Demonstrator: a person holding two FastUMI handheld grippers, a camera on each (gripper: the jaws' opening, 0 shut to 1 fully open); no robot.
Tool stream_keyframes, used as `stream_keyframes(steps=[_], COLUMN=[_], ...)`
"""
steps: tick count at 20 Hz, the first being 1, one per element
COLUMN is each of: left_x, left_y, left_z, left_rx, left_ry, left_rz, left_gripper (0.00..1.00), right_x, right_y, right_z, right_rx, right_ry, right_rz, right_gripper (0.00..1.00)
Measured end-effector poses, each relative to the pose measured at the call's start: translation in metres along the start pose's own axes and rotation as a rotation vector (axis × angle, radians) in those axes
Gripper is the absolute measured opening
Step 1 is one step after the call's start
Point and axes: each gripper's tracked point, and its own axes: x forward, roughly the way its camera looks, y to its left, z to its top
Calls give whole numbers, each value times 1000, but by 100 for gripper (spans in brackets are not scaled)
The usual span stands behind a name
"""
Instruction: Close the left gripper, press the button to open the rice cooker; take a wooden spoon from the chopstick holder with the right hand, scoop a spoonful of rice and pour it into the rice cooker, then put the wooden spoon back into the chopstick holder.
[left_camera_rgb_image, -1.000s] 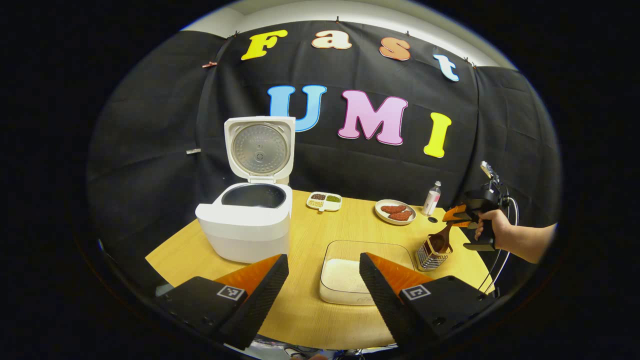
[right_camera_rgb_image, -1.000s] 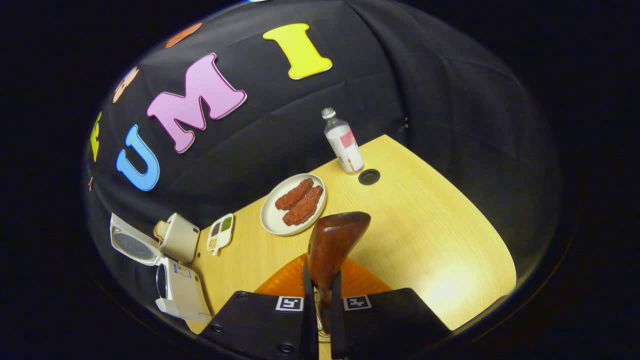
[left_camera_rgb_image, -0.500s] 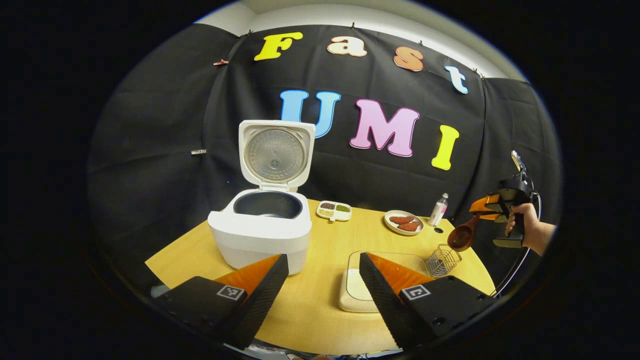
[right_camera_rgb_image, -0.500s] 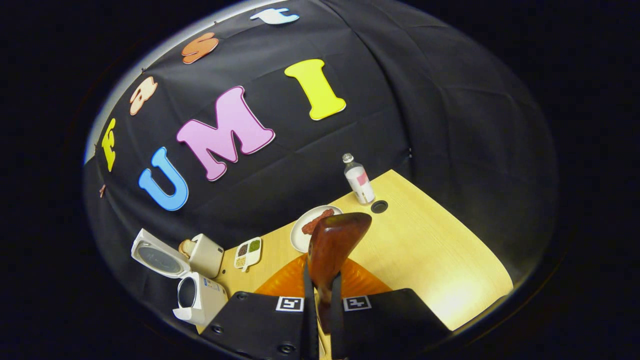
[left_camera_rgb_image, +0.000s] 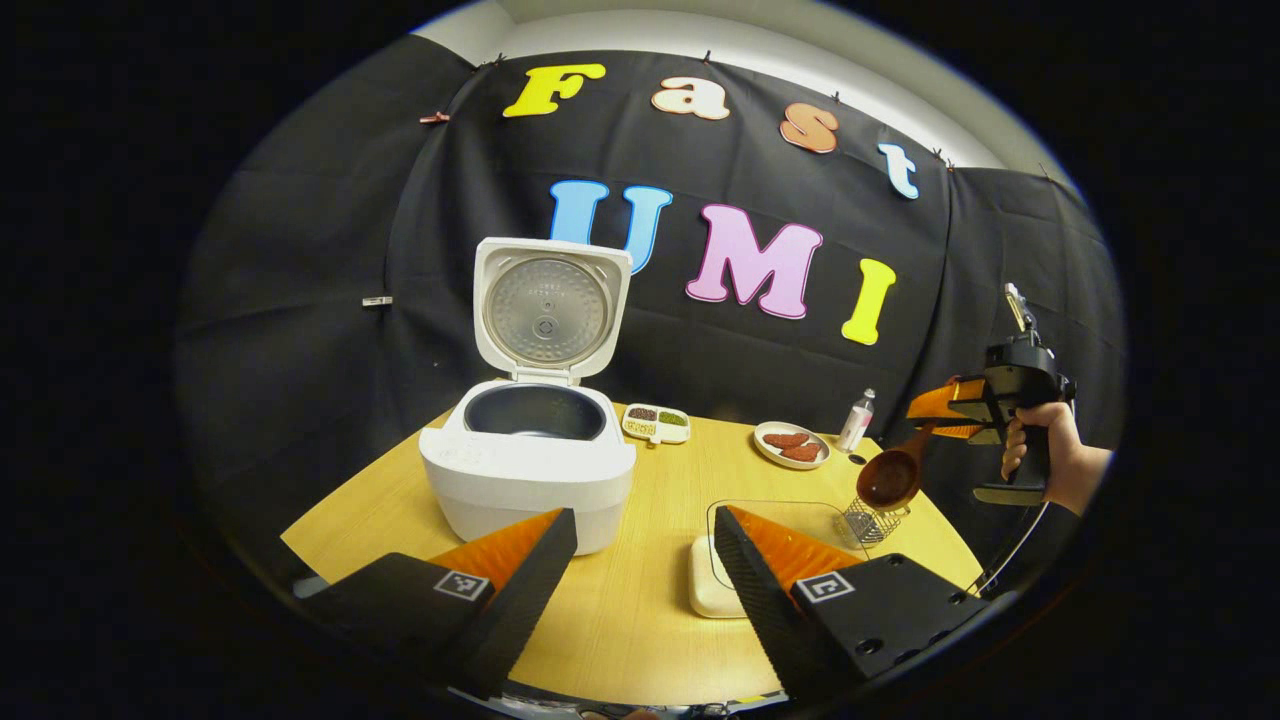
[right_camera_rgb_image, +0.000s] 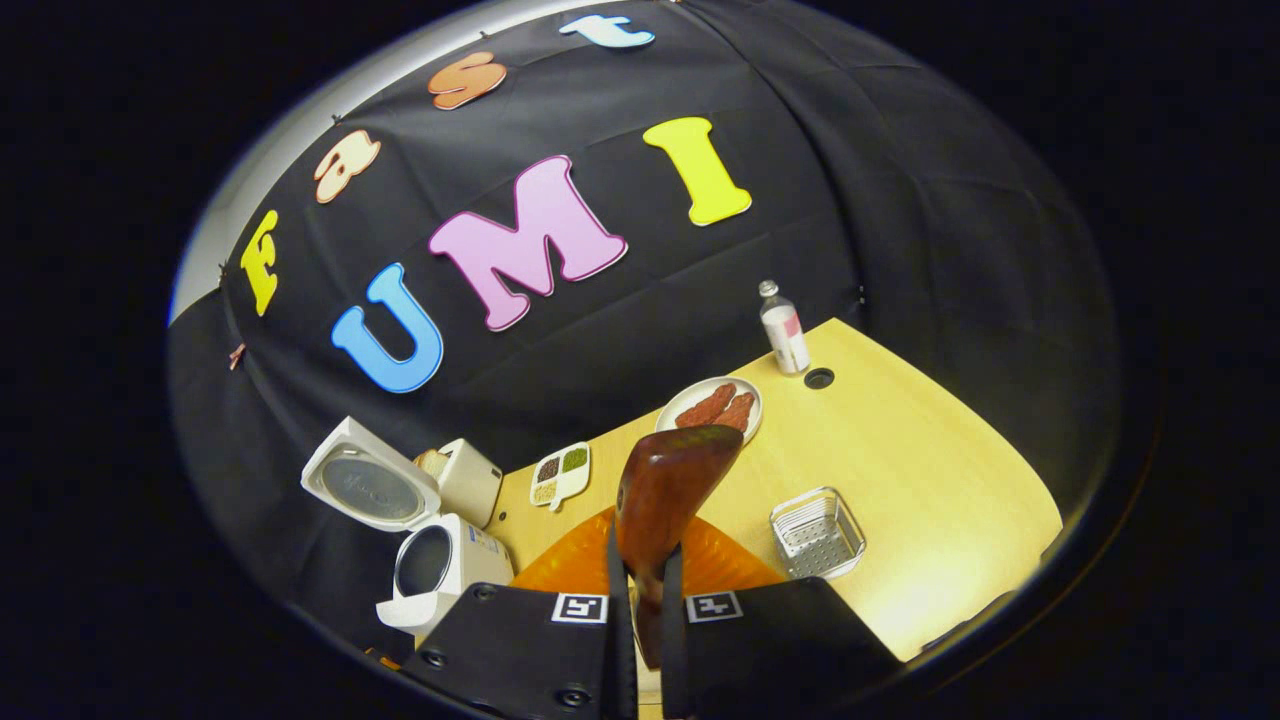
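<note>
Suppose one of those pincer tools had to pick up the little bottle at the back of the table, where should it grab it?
Probably around the body of the bottle, coming in level from the open table side. It stands upright near the table's far edge with the booth wall close behind it, and its straight sides suit two flat fingers better than the narrow capped neck. The plate nearby leaves room.

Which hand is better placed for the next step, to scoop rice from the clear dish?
Right. The right tool is shut on the wooden spoon, which hangs above the wire holder, beside the rice dish. The left tool is open and holds nothing.
</note>
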Motion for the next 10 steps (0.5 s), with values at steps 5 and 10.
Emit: stream_keyframes(steps=[5,10], left_x=[2,8], left_y=[23,43], left_z=[-15,-22], left_rx=[5,19], left_ry=[42,67], left_rz=[-21,-29], left_gripper=[95,95], right_x=[16,34], right_y=[4,-8], right_z=[-50,-102], right_rx=[19,-10], right_ry=[-7,10], right_rz=[-35,-111], right_gripper=[14,14])
